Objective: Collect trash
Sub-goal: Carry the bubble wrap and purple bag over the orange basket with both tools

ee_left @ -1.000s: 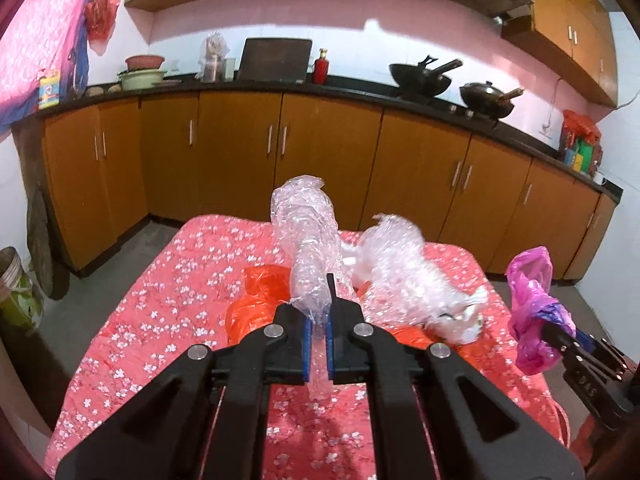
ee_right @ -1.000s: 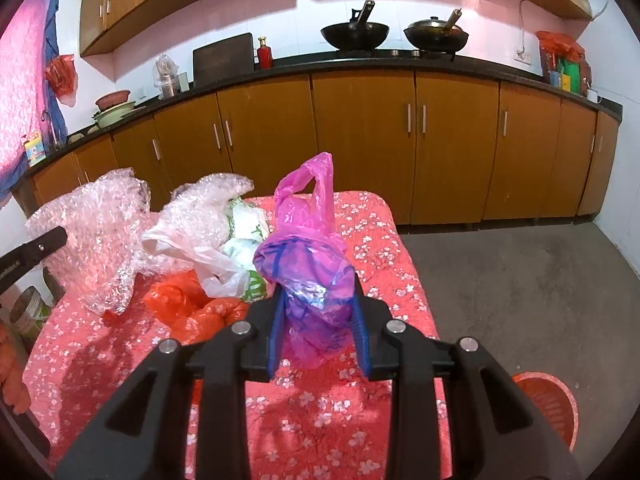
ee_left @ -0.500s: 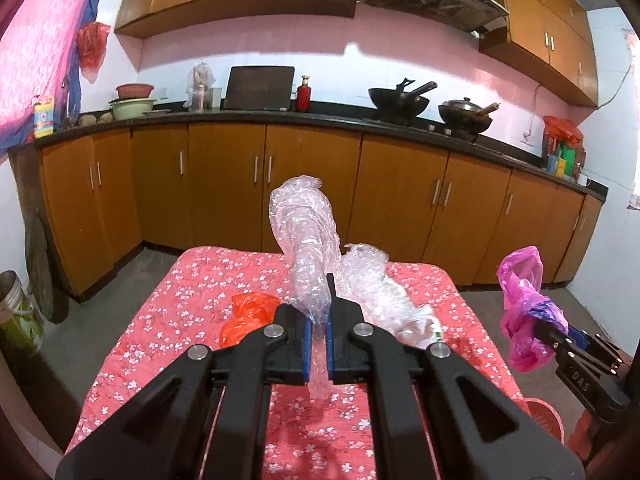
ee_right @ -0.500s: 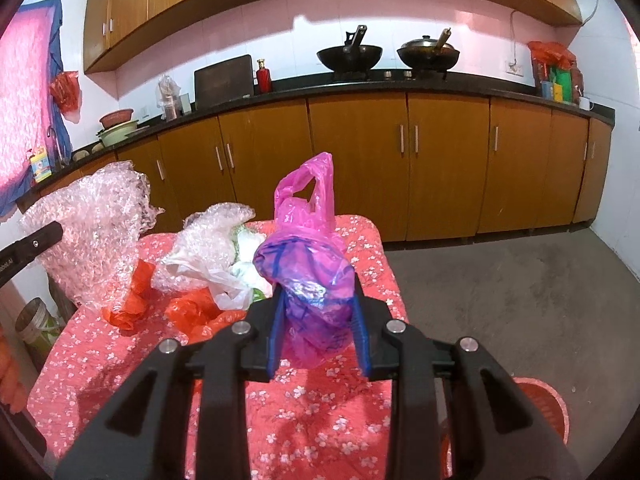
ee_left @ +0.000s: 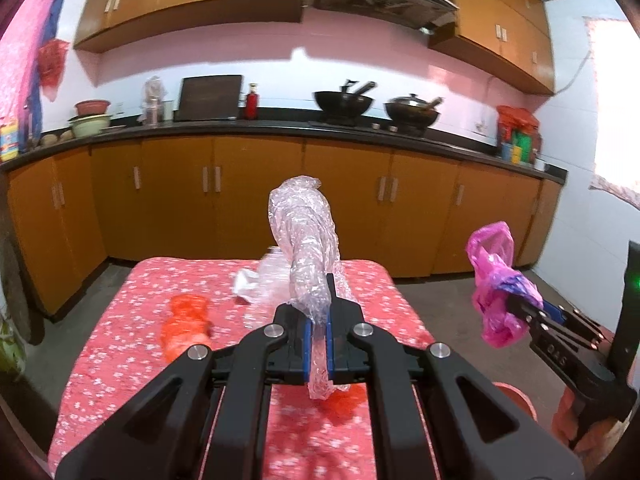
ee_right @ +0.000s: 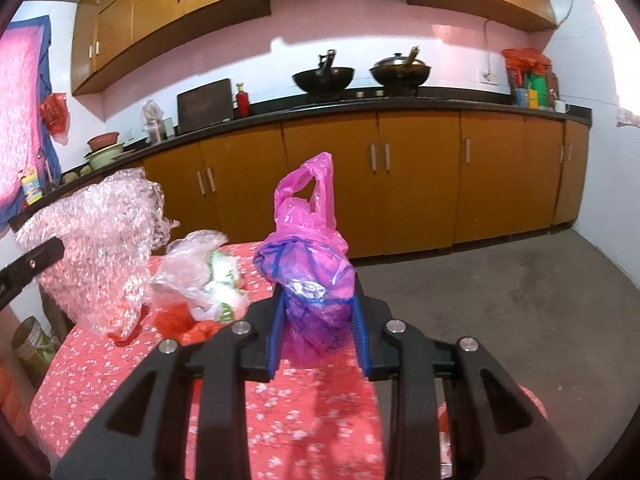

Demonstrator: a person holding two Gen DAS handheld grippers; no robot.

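My left gripper (ee_left: 318, 312) is shut on a roll of clear bubble wrap (ee_left: 306, 236), held up above the red flowered table (ee_left: 120, 344). The same wrap shows at the left of the right wrist view (ee_right: 100, 240). My right gripper (ee_right: 318, 312) is shut on a crumpled pink plastic bag (ee_right: 308, 252), also raised above the table; it shows at the right of the left wrist view (ee_left: 496, 288). On the table lie an orange plastic bag (ee_left: 186, 326) and a clear plastic bag with white and green wrapping (ee_right: 200, 276).
A red basket (ee_left: 516, 400) stands on the grey floor to the right of the table. Wooden cabinets (ee_right: 416, 184) with a black counter run along the back wall. A tin can (ee_right: 32, 344) sits on the floor at the left.
Both grippers have lifted and pulled back from the table, each keeping its trash. The table and the remaining bags now look lower and farther away.
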